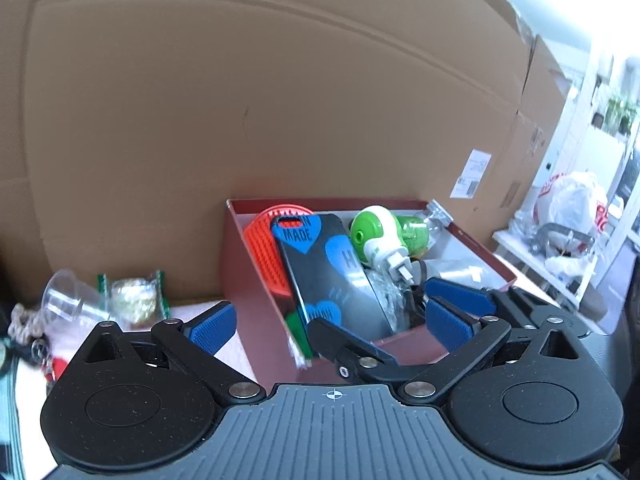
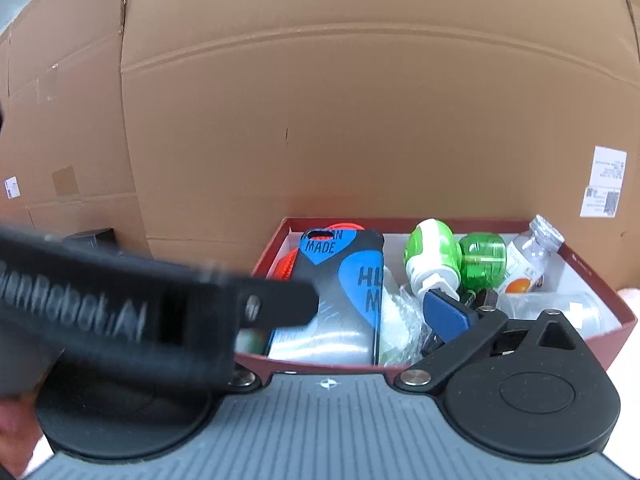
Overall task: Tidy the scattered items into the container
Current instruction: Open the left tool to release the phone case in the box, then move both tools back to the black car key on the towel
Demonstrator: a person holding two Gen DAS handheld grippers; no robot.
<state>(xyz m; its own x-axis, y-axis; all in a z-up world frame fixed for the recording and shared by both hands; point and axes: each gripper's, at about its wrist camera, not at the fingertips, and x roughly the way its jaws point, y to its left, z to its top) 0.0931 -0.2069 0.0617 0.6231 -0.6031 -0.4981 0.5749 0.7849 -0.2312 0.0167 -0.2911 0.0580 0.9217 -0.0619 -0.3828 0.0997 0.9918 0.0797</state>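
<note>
A dark red box (image 1: 256,320) (image 2: 624,320) stands against a cardboard wall. In it lie a black phone case with blue hearts (image 1: 332,272) (image 2: 340,292), an orange ribbed piece (image 1: 264,252), a green and white plug-in device (image 1: 380,232) (image 2: 432,252), a small clear bottle (image 2: 528,256) and crumpled plastic. My left gripper (image 1: 332,322) is open and empty at the box's near edge. My right gripper (image 1: 404,312) reaches over the box; its right pad (image 2: 444,316) is wide apart from the hidden left one, so it is open.
Left of the box lie a clear plastic cup (image 1: 68,300), a gold-foil packet (image 1: 134,300) and small items on a white cloth. A white table with bags (image 1: 568,216) is at the far right. The left gripper's body (image 2: 120,312) blocks the right wrist view's left half.
</note>
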